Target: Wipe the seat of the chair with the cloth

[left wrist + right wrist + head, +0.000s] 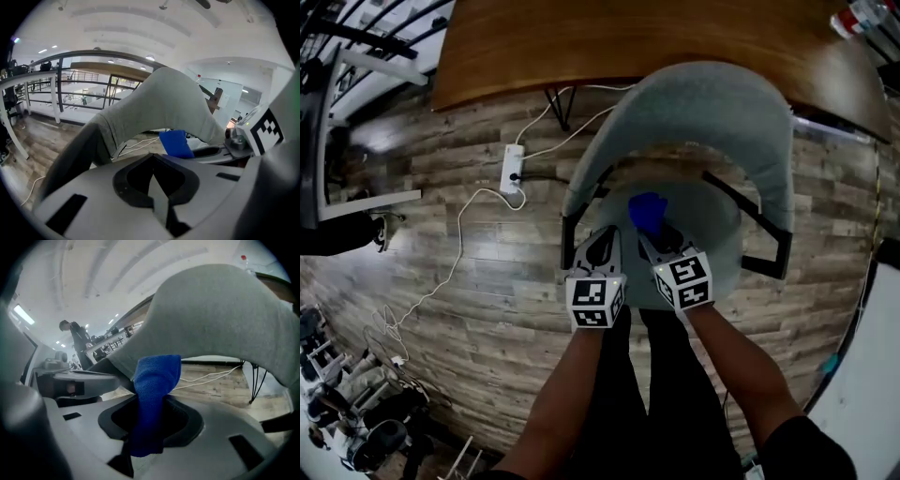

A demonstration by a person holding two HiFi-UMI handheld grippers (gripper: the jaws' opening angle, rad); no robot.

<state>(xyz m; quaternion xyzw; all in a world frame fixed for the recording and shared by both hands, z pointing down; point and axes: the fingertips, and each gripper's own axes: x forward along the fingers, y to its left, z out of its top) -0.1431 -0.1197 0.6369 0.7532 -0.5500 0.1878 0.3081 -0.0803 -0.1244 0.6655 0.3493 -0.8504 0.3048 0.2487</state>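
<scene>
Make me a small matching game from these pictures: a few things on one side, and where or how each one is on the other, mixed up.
Things:
1. cloth
2. left gripper
3. power strip
4. table

Places or states:
A. lies on the wood floor, left of the chair in the head view
B. jaws together, nothing between them
C. pinched in the right gripper
D. brown top, beyond the chair's backrest

Pairs: 1-C, 2-B, 3-A, 4-D
</scene>
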